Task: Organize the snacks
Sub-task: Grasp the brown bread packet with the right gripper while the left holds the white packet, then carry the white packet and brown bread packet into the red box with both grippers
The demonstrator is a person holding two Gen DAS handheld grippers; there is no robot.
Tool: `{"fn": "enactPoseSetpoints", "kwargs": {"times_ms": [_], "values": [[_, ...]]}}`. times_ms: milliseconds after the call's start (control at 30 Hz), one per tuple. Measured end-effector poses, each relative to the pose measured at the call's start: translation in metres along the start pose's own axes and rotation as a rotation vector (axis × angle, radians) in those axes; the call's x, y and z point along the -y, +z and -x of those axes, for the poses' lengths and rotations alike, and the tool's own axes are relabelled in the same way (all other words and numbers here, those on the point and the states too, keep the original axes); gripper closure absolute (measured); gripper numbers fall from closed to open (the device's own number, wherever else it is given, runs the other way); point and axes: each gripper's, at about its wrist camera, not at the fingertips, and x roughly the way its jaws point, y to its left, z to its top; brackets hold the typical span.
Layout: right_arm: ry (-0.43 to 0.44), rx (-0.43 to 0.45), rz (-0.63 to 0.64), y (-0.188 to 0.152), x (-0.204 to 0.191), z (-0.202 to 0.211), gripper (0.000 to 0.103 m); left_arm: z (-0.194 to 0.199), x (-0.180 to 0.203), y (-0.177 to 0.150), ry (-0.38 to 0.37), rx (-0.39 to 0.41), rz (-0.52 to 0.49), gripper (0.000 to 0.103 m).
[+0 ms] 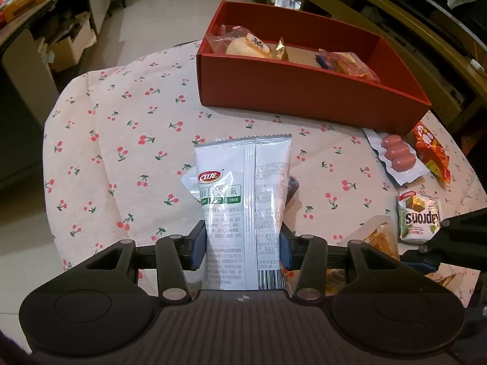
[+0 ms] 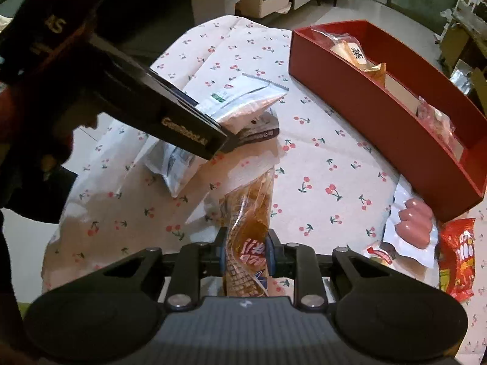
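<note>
Left gripper clamps a white packet, right gripper an orange packet; sausages lie beside the red box.

One red box, two tongs, roughly ten snack packets in all.

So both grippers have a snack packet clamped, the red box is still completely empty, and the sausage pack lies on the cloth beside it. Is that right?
Not quite: the red box is not empty. The left wrist view shows several wrapped snacks already inside it. The rest holds: the left gripper clamps the white packet, the right gripper clamps the orange packet, and the sausage pack lies on the cloth beside the box.
</note>
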Motion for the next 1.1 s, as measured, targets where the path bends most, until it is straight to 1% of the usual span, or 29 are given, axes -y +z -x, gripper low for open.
{"fn": "enactPoseSetpoints", "kwargs": {"times_ms": [167,233,300,367,500,533,700,800,933,1100], "values": [[0.004,-0.005,0.006,0.002,0.0,-0.004,0.066,-0.002,-0.001,0.0,-0.001,-0.006,0.001,0.049],[-0.009,-0.015,0.021,0.001,0.0,-0.008,0.062,-0.004,-0.001,-0.001,-0.004,-0.013,-0.001,0.049],[-0.001,-0.049,0.04,0.0,0.0,-0.014,0.055,-0.007,0.0,-0.002,-0.006,-0.021,-0.004,0.049],[0.01,-0.056,0.042,-0.002,0.0,-0.019,0.051,-0.008,0.0,-0.003,-0.007,-0.029,-0.007,0.049],[0.031,-0.061,0.014,-0.001,0.005,-0.02,0.051,-0.01,0.001,-0.003,-0.012,-0.034,-0.01,0.048],[0.03,-0.059,0.02,-0.002,0.005,-0.02,0.051,-0.01,0.001,-0.003,-0.013,-0.034,-0.009,0.048],[-0.007,-0.034,0.051,-0.003,-0.005,-0.015,0.063,-0.01,0.002,-0.002,-0.018,-0.033,-0.01,0.048],[-0.009,-0.022,0.05,-0.002,-0.006,-0.009,0.066,-0.008,0.002,-0.001,-0.022,-0.026,-0.011,0.048],[-0.012,0.0,0.052,0.0,-0.008,-0.002,0.069,-0.005,0.005,0.001,-0.027,-0.017,-0.012,0.048],[-0.028,0.029,0.046,0.002,-0.007,0.006,0.07,-0.003,0.007,0.002,-0.032,-0.007,-0.012,0.048]]}}
